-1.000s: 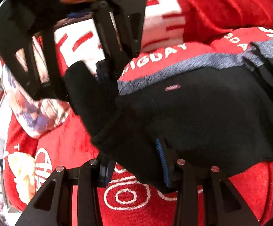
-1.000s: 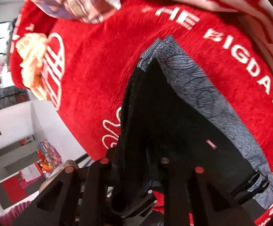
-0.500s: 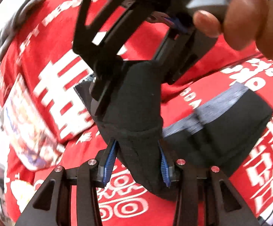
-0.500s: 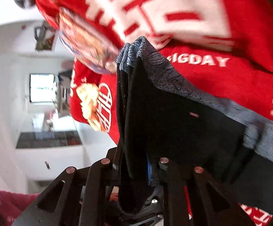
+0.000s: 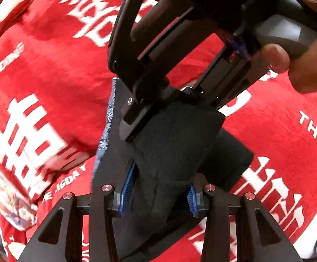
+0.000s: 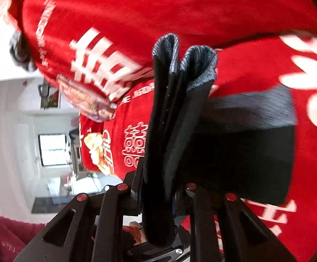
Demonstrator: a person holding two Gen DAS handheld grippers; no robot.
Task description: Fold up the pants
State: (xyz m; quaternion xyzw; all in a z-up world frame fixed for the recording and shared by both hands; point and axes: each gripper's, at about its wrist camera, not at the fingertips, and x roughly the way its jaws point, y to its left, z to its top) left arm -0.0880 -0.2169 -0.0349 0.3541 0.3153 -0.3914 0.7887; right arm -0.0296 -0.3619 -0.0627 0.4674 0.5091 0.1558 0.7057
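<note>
While the fold is plainly under way, the left wrist view shows the left tool (image 5: pixel 158 194) clamped on a thick bunch of the black pants (image 5: pixel 176 148), its blue pads (image 5: pixel 126 185) pressing the cloth from both sides. Toward 12 o'clock the right tool (image 5: pixel 169 100) bites the same bundle from above, with a person's fingers (image 5: pixel 276 57) on its handle at 2 o'clock. A grey patterned waistband (image 5: pixel 106 131) runs along the bundle's edge at 9 o'clock. Beneath lies a red blanket (image 5: pixel 49 65) with white lettering.

Seen from the right wrist, the right tool (image 6: pixel 158 196) is closed on several stacked layers that stand up toward 12 o'clock, ending in two grey waistband loops (image 6: pixel 184 59). More of the pants stretches off toward 3 o'clock, held off the red blanket (image 6: pixel 202 11).

Judging by the layers, the pants are already doubled at least once and gathered between both tools. What seems left is to lay the bundle down flat, square its edges and let go. Whether a further fold is needed cannot be told.
</note>
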